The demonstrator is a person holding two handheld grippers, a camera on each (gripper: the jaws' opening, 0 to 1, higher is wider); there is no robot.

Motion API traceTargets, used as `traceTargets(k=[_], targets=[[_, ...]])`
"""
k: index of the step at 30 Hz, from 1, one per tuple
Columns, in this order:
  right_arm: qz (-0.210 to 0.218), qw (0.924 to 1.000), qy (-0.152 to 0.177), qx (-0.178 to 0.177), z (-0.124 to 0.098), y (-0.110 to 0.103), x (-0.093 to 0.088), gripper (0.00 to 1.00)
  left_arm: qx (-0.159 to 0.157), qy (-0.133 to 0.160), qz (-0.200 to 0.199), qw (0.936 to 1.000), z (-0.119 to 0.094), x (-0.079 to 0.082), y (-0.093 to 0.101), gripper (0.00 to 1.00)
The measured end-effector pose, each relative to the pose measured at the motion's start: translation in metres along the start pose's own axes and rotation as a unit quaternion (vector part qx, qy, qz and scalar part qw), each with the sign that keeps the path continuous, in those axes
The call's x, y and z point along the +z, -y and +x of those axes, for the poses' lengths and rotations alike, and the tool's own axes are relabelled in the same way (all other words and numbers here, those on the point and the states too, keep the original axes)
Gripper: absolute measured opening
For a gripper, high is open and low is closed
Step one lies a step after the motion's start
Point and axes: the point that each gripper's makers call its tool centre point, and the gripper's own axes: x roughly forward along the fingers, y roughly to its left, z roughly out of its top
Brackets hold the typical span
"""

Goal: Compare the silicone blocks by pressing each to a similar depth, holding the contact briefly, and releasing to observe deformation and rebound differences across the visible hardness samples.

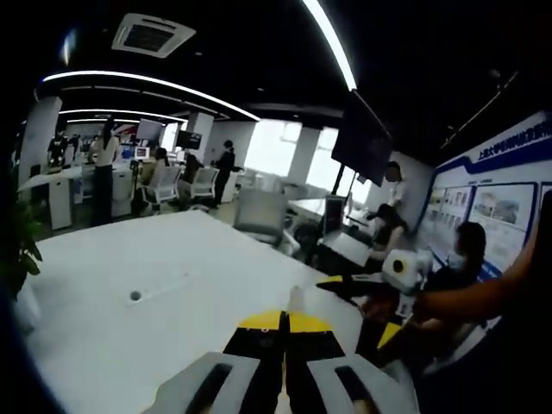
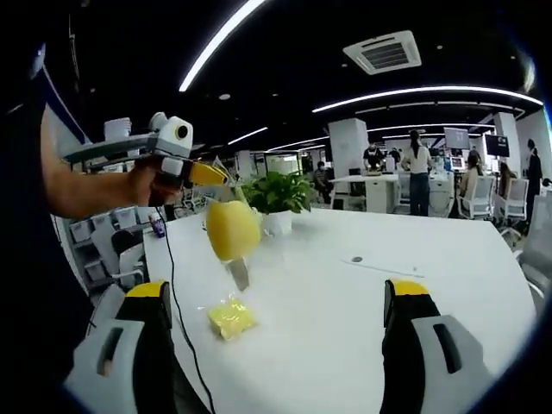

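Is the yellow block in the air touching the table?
No: the left gripper holds the block above the table.

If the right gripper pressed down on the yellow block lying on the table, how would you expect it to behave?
The yellow block looks crumpled and glossy, so it probably yields easily. It lies loose on the smooth white table, so it may slide under an off-centre push. It sits low, so tipping seems unlikely.

Block (image 2: 231, 319) on table (image 2: 414, 310), potted plant (image 2: 278, 200) behind, near far edge
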Motion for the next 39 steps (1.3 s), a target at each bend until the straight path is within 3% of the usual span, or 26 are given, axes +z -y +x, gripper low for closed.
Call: traceTargets(k=[5,8,14,17,20,23,32,39], targets=[[-0.020,0.9996,0.004,0.019,0.011,-0.007,0.009,0.96,-0.005,-0.001,-0.002,1.0000,-0.004,0.000,0.004,0.00],[-0.025,0.9989,0.004,0.040,0.019,-0.014,0.014,0.91,-0.009,0.000,-0.001,1.0000,-0.007,0.000,0.007,0.00],[-0.021,0.9975,0.007,0.068,0.033,-0.025,0.018,0.95,-0.020,0.001,0.001,0.9998,-0.010,0.004,0.014,0.00],[-0.015,0.9948,0.027,0.097,0.039,-0.036,0.026,0.95,-0.025,0.001,0.007,0.9997,-0.011,0.007,0.019,0.00],[0.002,0.9920,0.023,0.124,0.045,-0.045,0.025,0.96,-0.029,0.001,0.009,0.9995,-0.011,0.008,0.022,0.00],[-0.007,0.9896,0.015,0.143,0.048,-0.051,0.023,0.87,-0.031,-0.001,0.012,0.9994,-0.012,0.009,0.028,0.00],[0.003,0.9841,0.030,0.175,0.051,-0.066,0.031,0.79,-0.046,-0.001,0.006,0.9989,-0.017,0.008,0.042,0.00],[0.017,0.9743,0.027,0.223,0.052,-0.081,0.038,0.70,-0.055,-0.006,0.012,0.9984,-0.018,0.010,0.052,0.00]])
